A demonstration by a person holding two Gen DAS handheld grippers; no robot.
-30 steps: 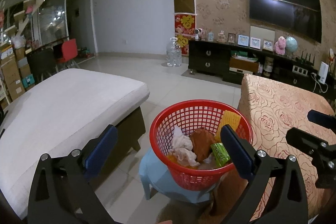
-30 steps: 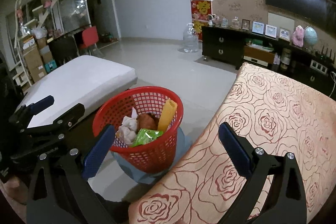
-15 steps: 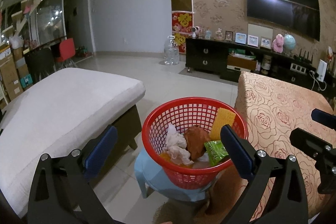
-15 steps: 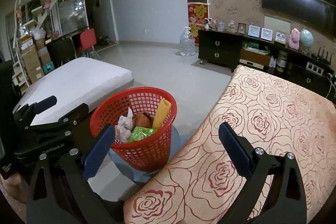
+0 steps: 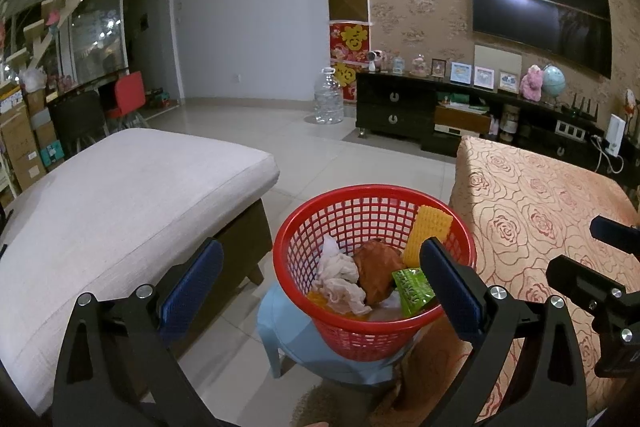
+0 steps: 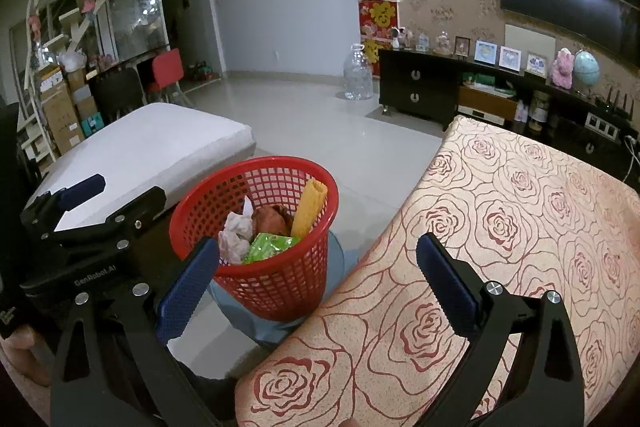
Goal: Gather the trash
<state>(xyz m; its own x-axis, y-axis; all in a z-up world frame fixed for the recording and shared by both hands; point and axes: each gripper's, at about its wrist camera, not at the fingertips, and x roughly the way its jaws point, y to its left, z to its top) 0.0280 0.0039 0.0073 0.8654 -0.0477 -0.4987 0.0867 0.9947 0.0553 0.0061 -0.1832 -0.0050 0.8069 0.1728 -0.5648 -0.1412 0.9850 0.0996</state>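
1. The left gripper is held with its blue-padded jaws spread wide and nothing between them, hovering above the near side of a red mesh basket.
2. The basket stands on a pale blue plastic stool, on the tiled floor between a white-cushioned bench and a table under a rose-patterned cloth.
3. Inside the basket lie a crumpled white tissue, a brown crumpled wrapper, a green snack packet and a yellow ridged piece that leans up against the far wall of the basket.
4. The right gripper also gapes wide, empty, held over the near corner of the tablecloth, with the basket just beside its left finger.
5. From the right wrist view, the left gripper shows from the side, just left of the basket.
6. Behind, a dark television hangs above a black cabinet, with a large clear water jug on the floor beside it.
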